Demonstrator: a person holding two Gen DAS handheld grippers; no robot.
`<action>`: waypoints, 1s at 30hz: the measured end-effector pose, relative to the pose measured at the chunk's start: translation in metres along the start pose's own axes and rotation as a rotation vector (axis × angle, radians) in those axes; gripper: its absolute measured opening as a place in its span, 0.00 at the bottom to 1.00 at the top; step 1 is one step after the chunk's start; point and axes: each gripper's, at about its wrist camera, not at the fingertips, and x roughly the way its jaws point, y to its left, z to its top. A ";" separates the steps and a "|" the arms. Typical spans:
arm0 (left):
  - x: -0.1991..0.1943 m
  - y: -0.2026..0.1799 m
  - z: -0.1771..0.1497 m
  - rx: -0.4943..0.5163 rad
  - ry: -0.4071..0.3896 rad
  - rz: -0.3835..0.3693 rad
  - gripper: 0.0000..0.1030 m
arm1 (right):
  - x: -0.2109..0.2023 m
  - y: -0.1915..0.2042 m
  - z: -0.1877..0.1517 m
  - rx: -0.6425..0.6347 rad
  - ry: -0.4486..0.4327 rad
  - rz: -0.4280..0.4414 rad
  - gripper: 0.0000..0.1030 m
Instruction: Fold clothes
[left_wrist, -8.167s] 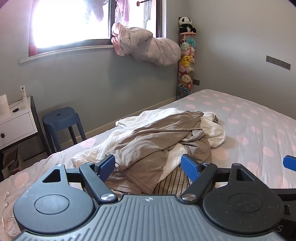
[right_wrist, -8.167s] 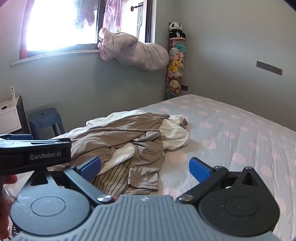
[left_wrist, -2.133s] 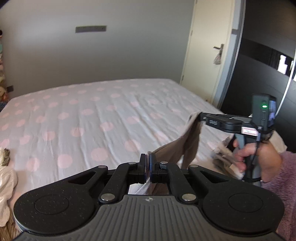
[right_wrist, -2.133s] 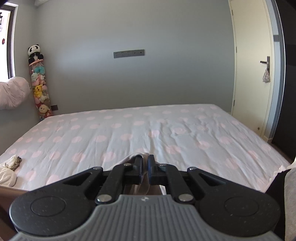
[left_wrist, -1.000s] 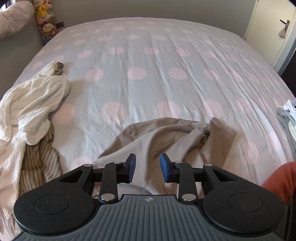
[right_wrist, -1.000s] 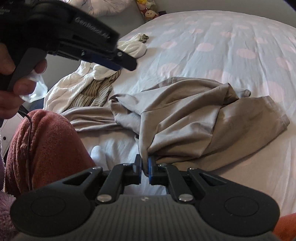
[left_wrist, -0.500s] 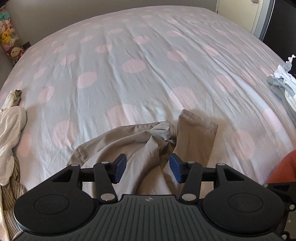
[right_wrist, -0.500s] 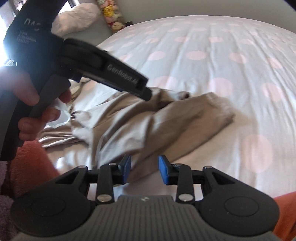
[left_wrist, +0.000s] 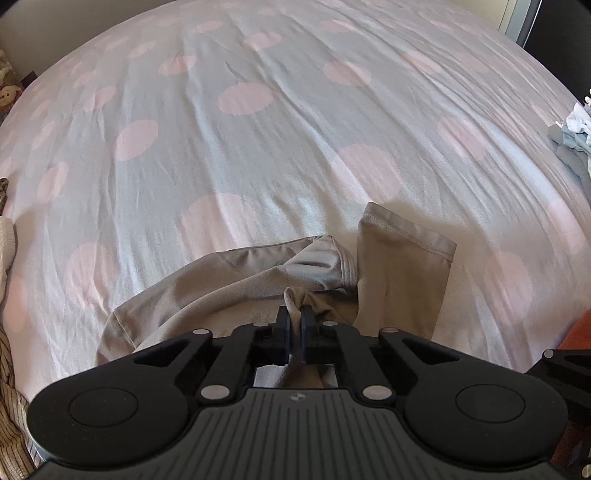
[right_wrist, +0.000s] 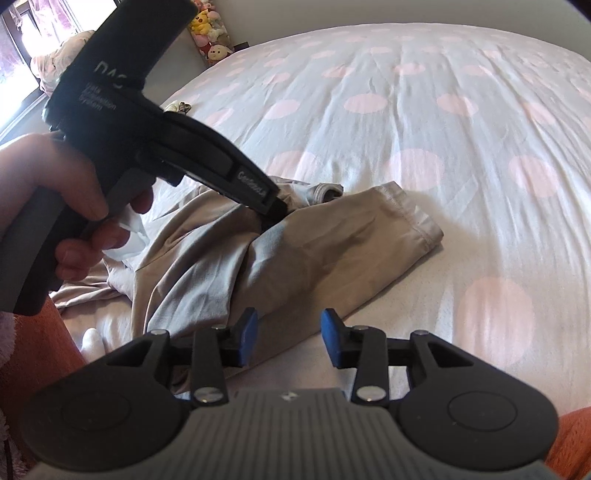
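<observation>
Closest in, the right gripper (right_wrist: 289, 341) hovers with its blue-padded jaws spread wide and nothing between them, just above the near edge of a crumpled taupe-grey soft knit garment (right_wrist: 295, 254) that lies on the bed. Just beyond those jaws and to their left, the left gripper (left_wrist: 294, 320), gripped by the person's hand (right_wrist: 55, 206), has its jaws pressed together on a bunched ridge of that same garment, pinching a fold of cloth near the middle of the heap.

Ahead of the left jaws and a little to their right, a hemmed sleeve or leg end (left_wrist: 406, 254) lies flat; the rest is rumpled, not squared up. I'd judge the step in hand is getting the piece spread out for folding. The next move seems to call for the free right jaws to close on a second edge, so the cloth can be pulled taut between both.

Farther out stretches the grey bedsheet with pink dots (left_wrist: 258, 147), and at its far left edge a pile of cream and striped laundry (left_wrist: 9, 406).
</observation>
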 end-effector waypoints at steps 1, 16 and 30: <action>-0.006 0.004 -0.001 -0.001 -0.011 0.000 0.01 | 0.001 -0.001 0.001 0.005 0.004 0.005 0.42; -0.101 0.151 -0.042 -0.275 -0.082 0.209 0.01 | 0.019 -0.005 0.077 -0.262 -0.024 -0.071 0.42; -0.117 0.249 -0.104 -0.535 -0.091 0.352 0.01 | 0.092 0.027 0.121 -0.433 0.028 -0.006 0.36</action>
